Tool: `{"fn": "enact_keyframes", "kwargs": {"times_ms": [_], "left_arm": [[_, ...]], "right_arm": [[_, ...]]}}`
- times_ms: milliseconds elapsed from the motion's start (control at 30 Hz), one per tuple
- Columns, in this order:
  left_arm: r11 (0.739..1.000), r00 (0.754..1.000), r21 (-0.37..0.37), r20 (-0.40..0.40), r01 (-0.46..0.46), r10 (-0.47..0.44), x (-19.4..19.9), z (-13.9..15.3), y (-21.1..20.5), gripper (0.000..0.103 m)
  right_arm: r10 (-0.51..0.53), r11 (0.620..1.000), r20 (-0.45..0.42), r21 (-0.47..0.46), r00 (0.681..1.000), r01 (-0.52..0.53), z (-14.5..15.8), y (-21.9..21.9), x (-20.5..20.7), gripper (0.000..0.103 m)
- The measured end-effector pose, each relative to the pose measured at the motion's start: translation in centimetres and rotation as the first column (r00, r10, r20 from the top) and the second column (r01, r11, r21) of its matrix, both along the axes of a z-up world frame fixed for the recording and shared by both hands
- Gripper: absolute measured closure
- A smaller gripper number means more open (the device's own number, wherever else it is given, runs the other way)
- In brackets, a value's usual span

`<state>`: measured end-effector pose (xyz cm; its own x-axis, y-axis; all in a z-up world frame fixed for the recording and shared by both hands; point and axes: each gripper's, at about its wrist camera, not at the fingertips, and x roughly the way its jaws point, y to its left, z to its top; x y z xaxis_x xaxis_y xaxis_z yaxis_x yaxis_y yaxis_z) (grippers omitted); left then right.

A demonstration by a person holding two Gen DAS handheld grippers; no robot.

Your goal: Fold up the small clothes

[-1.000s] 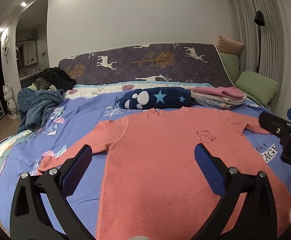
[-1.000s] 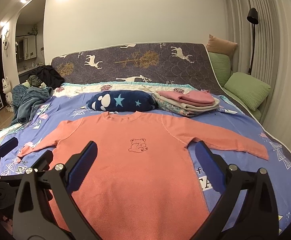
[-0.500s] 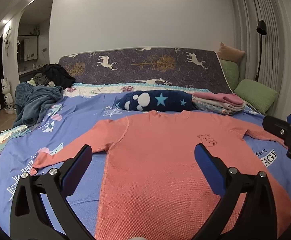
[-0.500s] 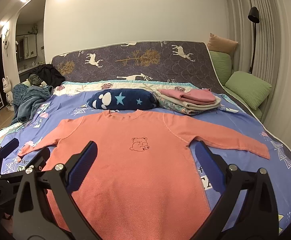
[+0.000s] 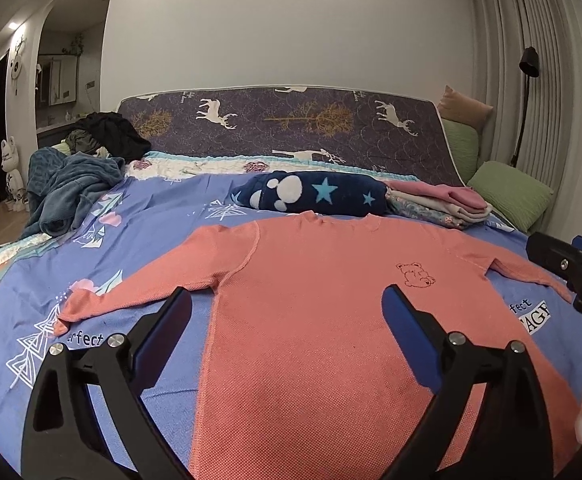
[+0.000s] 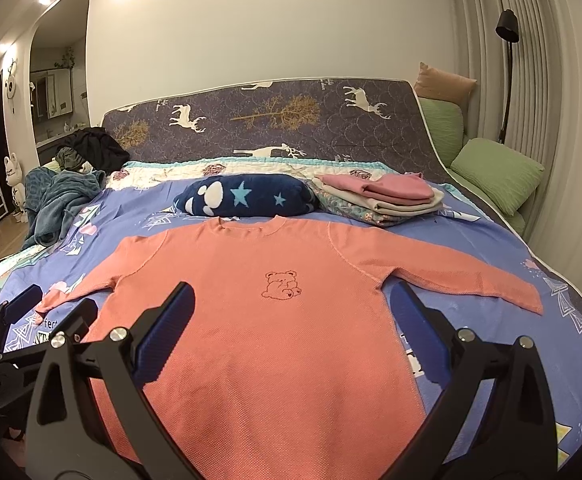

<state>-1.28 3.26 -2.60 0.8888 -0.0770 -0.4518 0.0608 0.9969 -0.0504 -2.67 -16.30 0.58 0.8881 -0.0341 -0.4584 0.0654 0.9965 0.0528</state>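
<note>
A small coral long-sleeve shirt (image 5: pixel 311 312) with a bear outline on the chest lies spread flat, face up, sleeves out, on the blue bed sheet (image 5: pixel 151 240); it also shows in the right wrist view (image 6: pixel 275 320). My left gripper (image 5: pixel 287 320) is open and empty, above the shirt's lower left part. My right gripper (image 6: pixel 291 316) is open and empty, above the shirt's lower middle. The left gripper also shows at the left edge of the right wrist view (image 6: pixel 47 316), and the right one at the right edge of the left wrist view (image 5: pixel 571 268).
A navy star-print blanket roll (image 6: pixel 247 200) lies just past the collar. A stack of folded clothes (image 6: pixel 387 196) sits at the back right. A teal blanket heap (image 6: pixel 59 204) and dark clothes (image 6: pixel 91 148) lie at the back left. Green pillows (image 6: pixel 495 172) line the right side.
Both cameras have tilted up and shifted slightly, so the shirt sits a little lower in view. Both grippers stay open and the shirt has not moved.
</note>
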Motion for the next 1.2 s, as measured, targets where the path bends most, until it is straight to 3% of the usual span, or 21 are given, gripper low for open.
{"fn": "enact_keyframes", "kwargs": {"times_ms": [100, 533, 1200], "left_arm": [[1.0, 1.0, 0.003, -0.01, 0.004, -0.004, 0.1, -0.1, 0.2, 0.007], [0.998, 0.993, -0.044, -0.111, 0.04, -0.044, 1.3, -1.7, 2.0, 0.032], [0.965, 0.979, -0.245, -0.198, -0.098, 0.049, 4.6, -3.2, 11.7, 0.032]], "right_arm": [[0.004, 1.0, 0.002, 0.007, 1.0, -0.004, -0.2, 0.2, 0.0, 0.003], [0.013, 1.0, -0.015, 0.004, 1.0, -0.013, -0.7, 1.3, 1.4, 0.003], [0.031, 0.999, -0.078, -0.038, 0.996, -0.034, -1.5, 4.3, 5.4, 0.004]]}}
